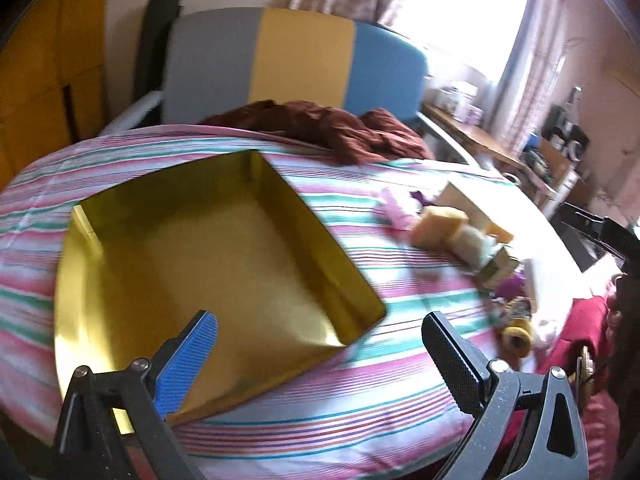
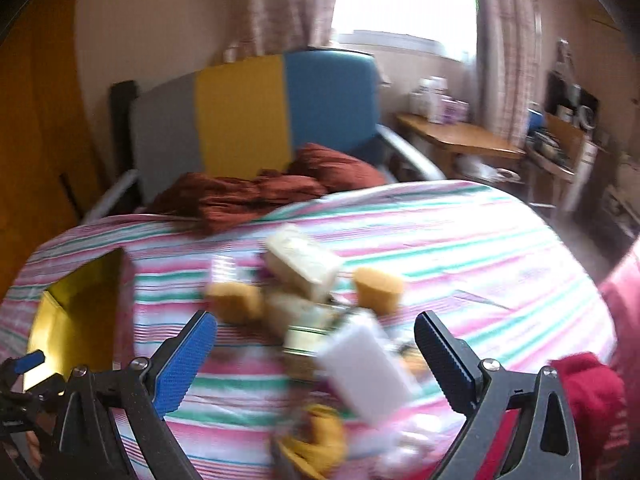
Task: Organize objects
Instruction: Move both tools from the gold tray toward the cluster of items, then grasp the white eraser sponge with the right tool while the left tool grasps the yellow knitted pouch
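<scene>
1. Two tools are in view over a bed with a pink, green and white striped cover [image 1: 280, 412], both with jaws spread wide and nothing between them.
2. The left tool [image 1: 320, 354] hangs above the near corner of a shallow gold rectangular tin tray [image 1: 192, 264], which lies open on the cover; its blue finger overlaps the tray's near edge.
3. The right tool [image 2: 316, 354] hovers over a blurred heap of small objects [image 2: 312, 300]: a cream rectangular block [image 2: 300, 266], two yellow sponge-like pieces, and a white rectangular block [image 2: 368, 372] that lies between the spread fingers, untouched as far as the blur allows.
4. The heap lies to the right of the tray, apart from it.
5. A crumpled brown cloth [image 1: 320, 128] lies at the bed's far end.
</scene>
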The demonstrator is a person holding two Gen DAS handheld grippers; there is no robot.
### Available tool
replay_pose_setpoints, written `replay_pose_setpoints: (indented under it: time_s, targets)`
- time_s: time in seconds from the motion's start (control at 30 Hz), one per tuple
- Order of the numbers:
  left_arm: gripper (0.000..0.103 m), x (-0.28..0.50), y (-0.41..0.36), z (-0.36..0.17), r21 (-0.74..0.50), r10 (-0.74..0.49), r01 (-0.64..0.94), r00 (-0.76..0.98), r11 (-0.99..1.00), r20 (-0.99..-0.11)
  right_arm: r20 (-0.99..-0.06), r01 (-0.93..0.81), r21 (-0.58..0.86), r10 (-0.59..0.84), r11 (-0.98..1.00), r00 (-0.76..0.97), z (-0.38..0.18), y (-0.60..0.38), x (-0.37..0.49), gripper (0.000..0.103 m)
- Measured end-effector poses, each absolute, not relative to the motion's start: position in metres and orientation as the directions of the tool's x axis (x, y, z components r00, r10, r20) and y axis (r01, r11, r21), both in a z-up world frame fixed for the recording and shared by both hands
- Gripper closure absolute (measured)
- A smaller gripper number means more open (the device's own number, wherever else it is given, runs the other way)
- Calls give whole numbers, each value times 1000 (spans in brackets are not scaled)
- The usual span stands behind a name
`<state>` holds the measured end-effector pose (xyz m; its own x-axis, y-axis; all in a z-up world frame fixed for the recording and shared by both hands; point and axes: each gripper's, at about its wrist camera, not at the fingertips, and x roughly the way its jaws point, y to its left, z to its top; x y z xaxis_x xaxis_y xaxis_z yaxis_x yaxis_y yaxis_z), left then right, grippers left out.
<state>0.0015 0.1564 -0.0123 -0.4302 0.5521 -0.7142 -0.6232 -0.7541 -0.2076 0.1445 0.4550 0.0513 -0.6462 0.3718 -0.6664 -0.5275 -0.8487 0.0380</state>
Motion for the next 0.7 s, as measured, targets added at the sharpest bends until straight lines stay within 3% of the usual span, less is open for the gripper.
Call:
replay_pose_setpoints:
  time_s: [0.37, 0.7]
  targets:
    - [0, 48, 268, -28, -169, 637, -869, -195, -465, -746, -735, -613, 63, 378, -787, -562, 48, 506, 200, 2]
    - [0, 71, 348, -51, -216, 622, -916, -45, -338, -782, -765, -591, 60, 344, -805, -545, 37, 517, 209, 2]
